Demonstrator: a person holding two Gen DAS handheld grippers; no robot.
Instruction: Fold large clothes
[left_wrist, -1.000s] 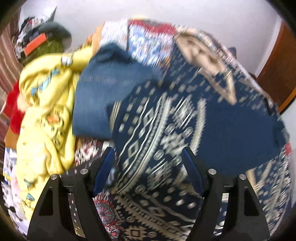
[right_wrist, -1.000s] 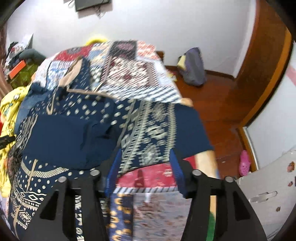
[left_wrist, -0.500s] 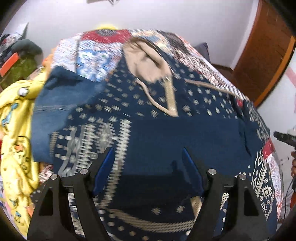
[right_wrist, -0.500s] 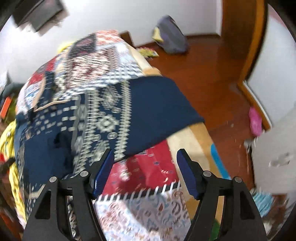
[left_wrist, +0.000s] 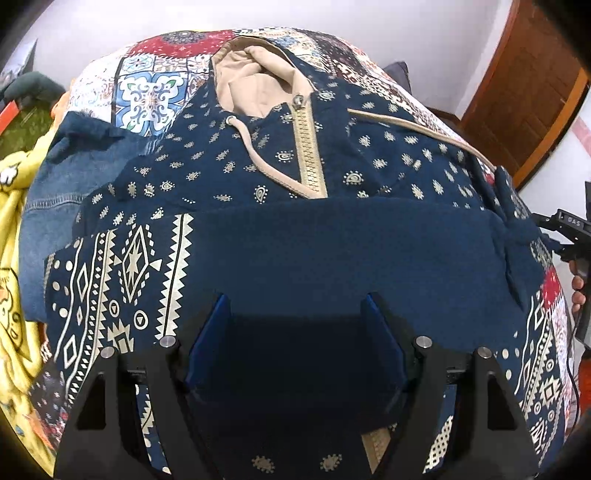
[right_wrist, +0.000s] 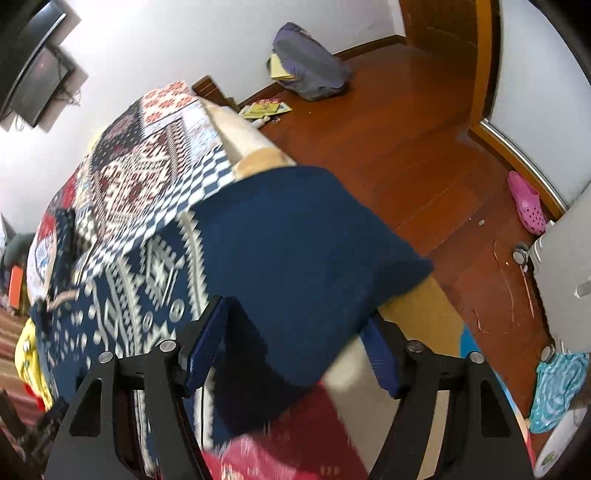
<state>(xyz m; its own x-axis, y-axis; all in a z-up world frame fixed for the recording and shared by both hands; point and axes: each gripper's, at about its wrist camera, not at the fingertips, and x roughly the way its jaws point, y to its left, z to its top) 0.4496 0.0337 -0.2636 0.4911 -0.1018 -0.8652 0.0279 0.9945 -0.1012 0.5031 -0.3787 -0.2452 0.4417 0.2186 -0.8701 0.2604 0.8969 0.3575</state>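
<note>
One hoodie (left_wrist: 332, 251), two grippers (left_wrist: 295, 321), one shoe (right_wrist: 526, 203).

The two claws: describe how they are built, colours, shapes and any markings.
Both look alike. The left claw has two black angular arms with triangular cut-outs and silver round bolt heads, each ending in a flat blue finger pad. The right claw shows the same black frame, silver bolts and blue pads. No cables or lettering show on either in its own view. No sleeves are visible.

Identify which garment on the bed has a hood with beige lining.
The navy patterned hoodie lying in the middle; the denim piece and yellow printed garment beside it show none.
</note>
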